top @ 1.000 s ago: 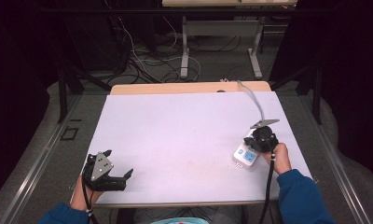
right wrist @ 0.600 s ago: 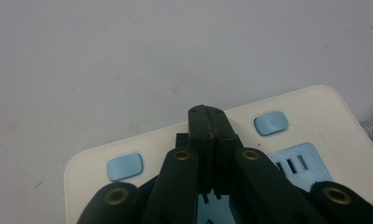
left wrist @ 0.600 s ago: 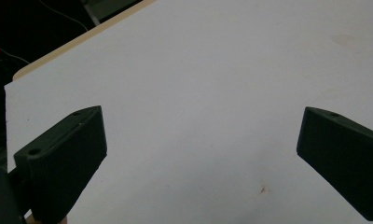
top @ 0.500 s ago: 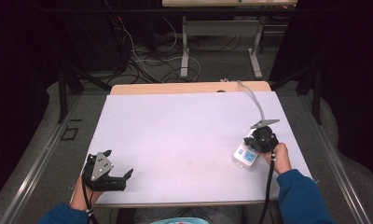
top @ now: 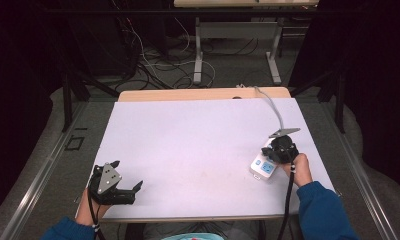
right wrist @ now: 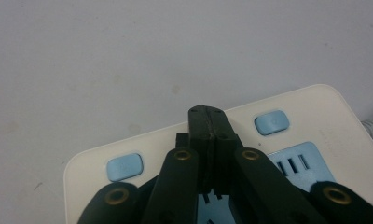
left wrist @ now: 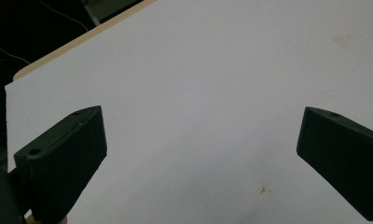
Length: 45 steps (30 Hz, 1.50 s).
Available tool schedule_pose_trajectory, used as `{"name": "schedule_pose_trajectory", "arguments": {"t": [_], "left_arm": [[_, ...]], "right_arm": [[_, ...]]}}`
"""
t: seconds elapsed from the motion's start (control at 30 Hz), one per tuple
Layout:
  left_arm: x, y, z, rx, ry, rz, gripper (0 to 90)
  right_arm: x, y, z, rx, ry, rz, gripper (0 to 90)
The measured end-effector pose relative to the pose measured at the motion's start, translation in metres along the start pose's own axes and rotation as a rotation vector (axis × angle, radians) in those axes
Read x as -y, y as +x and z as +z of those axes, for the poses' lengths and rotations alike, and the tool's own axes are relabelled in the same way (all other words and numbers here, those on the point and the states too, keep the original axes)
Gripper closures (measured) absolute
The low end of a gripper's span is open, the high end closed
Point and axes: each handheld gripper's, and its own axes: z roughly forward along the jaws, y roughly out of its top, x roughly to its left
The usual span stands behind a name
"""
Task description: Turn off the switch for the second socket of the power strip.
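Your right gripper (right wrist: 207,112) is squeezed tight over the power strip (right wrist: 310,116); your left gripper (left wrist: 198,144) gapes wide above the table (top: 188,135).

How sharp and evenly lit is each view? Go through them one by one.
High view: table brightly lit, surroundings nearly black, overall soft. Left gripper view: left gripper fingers sharp enough to show ribbing, tabletop evenly white, no glare. Right gripper view: right gripper in focus over the power strip, flat light, faint shadow.
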Motion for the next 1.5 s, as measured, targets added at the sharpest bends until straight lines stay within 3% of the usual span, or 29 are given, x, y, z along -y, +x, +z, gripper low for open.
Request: {"name": "schedule_pose_trajectory", "arguments": {"t": [1.5], "left_arm": [[0.0, 0.0, -0.0006, -0.003, -0.001, -0.002, 1.3]], "right_arm": [[0.0005, 0.0007, -0.0003, 0.01, -0.011, -0.03, 90.0]]}}
